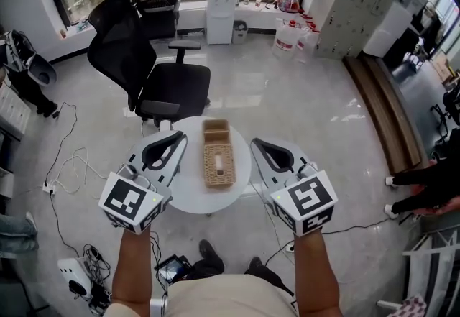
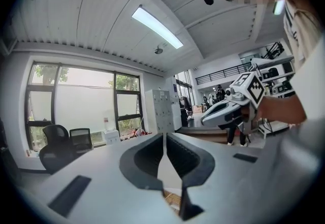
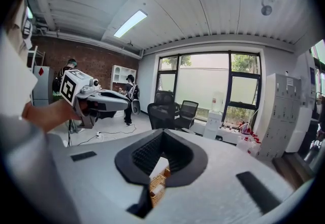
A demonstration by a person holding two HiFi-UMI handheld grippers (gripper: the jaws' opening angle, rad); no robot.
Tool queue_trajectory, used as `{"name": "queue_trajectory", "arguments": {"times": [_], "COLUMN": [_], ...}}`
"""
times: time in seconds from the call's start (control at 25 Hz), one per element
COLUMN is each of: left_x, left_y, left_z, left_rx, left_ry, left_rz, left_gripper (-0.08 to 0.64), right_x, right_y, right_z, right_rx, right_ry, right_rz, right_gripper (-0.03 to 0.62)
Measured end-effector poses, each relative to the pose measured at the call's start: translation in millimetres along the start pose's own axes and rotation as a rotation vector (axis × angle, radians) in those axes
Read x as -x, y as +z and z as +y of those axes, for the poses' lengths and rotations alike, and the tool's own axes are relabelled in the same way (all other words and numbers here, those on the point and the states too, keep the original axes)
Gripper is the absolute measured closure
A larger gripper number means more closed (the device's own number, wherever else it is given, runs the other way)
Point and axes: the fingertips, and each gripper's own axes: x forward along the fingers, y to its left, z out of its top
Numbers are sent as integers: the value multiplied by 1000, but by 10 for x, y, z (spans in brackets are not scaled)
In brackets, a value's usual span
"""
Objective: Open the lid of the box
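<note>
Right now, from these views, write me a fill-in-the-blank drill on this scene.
The woven box sits on a round ___ table.
It lies ___ the left gripper and the right gripper.
Both grippers' jaws are ___, holding nothing.
Beyond the table stands a black office ___.
Missing: white; between; shut; chair.

You are not getting any readable text, label, brand or number here. The only printed signs that are showing are the black-and-white square markers on the left cube (image 1: 134, 202) of your left gripper (image 1: 177, 137) and the right cube (image 1: 305, 202) of your right gripper (image 1: 256, 144). Those are carrying patterns, not letters or digits.
</note>
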Motion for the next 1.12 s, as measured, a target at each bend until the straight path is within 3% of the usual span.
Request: {"name": "queue_trajectory", "arguments": {"times": [0.28, 0.52, 0.76, 1.12], "left_x": [-203, -395, -490, -585], "left_y": [-152, -455, -890, -1584], "left_z": [92, 94, 194, 305], "left_rx": [30, 49, 97, 146], "left_ry": [14, 73, 133, 151], "left_rz": [18, 70, 125, 176], "left_gripper": [535, 535, 535, 535], "right_x": [-205, -410, -764, -1227], "right_y": [-169, -503, -939, -1527], "right_z": [-139, -280, -295, -217], "right_rx": [-16, -27, -44, -74], "right_ry": [24, 86, 164, 227], "right_rz": [31, 53, 108, 183], "right_gripper": [600, 600, 599, 598]}}
